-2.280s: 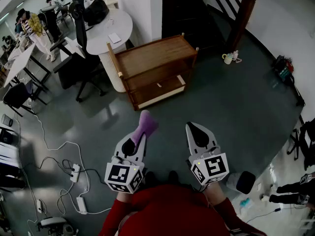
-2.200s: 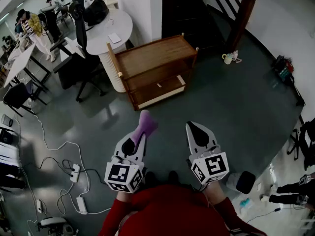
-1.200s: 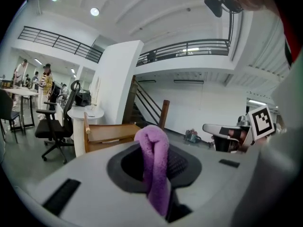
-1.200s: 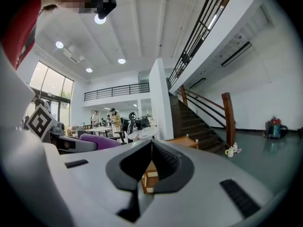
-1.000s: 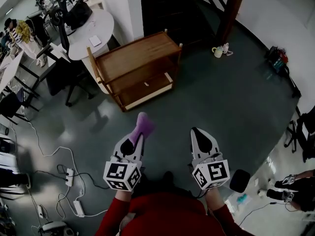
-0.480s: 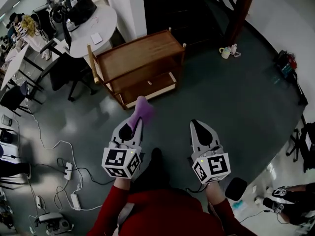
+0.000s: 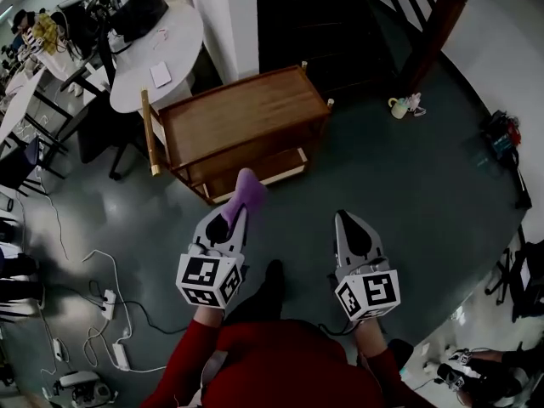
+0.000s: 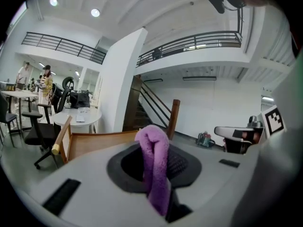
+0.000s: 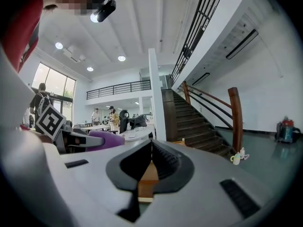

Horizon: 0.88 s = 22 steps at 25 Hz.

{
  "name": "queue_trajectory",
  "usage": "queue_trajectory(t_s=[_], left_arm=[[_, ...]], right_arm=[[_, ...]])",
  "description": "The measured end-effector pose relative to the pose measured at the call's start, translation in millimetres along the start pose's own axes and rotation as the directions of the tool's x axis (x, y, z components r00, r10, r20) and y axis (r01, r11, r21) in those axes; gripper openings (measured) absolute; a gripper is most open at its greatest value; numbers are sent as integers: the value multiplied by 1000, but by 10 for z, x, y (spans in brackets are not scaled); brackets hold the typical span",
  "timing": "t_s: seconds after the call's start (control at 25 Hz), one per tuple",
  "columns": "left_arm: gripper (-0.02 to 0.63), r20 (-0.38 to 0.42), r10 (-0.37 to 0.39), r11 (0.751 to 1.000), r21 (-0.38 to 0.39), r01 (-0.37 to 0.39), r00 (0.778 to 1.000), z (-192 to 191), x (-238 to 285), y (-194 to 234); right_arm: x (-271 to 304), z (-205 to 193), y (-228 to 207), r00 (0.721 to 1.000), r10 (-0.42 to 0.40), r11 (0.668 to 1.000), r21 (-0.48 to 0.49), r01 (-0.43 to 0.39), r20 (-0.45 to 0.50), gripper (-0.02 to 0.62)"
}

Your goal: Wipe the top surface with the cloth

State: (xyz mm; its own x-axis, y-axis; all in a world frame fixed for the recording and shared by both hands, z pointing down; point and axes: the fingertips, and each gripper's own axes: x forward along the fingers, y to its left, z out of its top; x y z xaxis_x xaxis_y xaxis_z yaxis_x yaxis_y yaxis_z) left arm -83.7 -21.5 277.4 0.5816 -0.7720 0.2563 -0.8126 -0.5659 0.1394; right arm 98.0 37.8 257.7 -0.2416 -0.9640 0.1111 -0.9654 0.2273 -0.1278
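Left gripper: your left gripper has its jaws clenched on the purple cloth, whose folded end sticks out past the tips.
Right gripper: your right gripper has its jaws pressed together, with nothing between them.
Cloth: held in the air, near the cart's front edge and apart from its top.
Cart: the wooden cart stands on the floor ahead of you.

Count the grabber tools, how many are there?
2. The left gripper pinches the purple cloth; the right gripper, beside it, is shut and empty. None look hidden.
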Motion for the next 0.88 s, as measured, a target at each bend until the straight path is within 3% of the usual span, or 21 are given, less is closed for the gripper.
queue_trajectory(t_s=[0.32,0.72,0.88], left_arm=[[71,9,14,1000,-19,-14,1000,266,696,221],[71,1,81,992,-98,-80,997,164,761,314],[71,-12,80,993,-92,-81,997,60,786,329]], right_arm=[[637,250,-570,999,-48,999,-16,48,-15,12],[837,269,-669,999,11,999,-30,-13,-40,12],[779,202,-713,998,-8,1000,-23,7,-58,12]])
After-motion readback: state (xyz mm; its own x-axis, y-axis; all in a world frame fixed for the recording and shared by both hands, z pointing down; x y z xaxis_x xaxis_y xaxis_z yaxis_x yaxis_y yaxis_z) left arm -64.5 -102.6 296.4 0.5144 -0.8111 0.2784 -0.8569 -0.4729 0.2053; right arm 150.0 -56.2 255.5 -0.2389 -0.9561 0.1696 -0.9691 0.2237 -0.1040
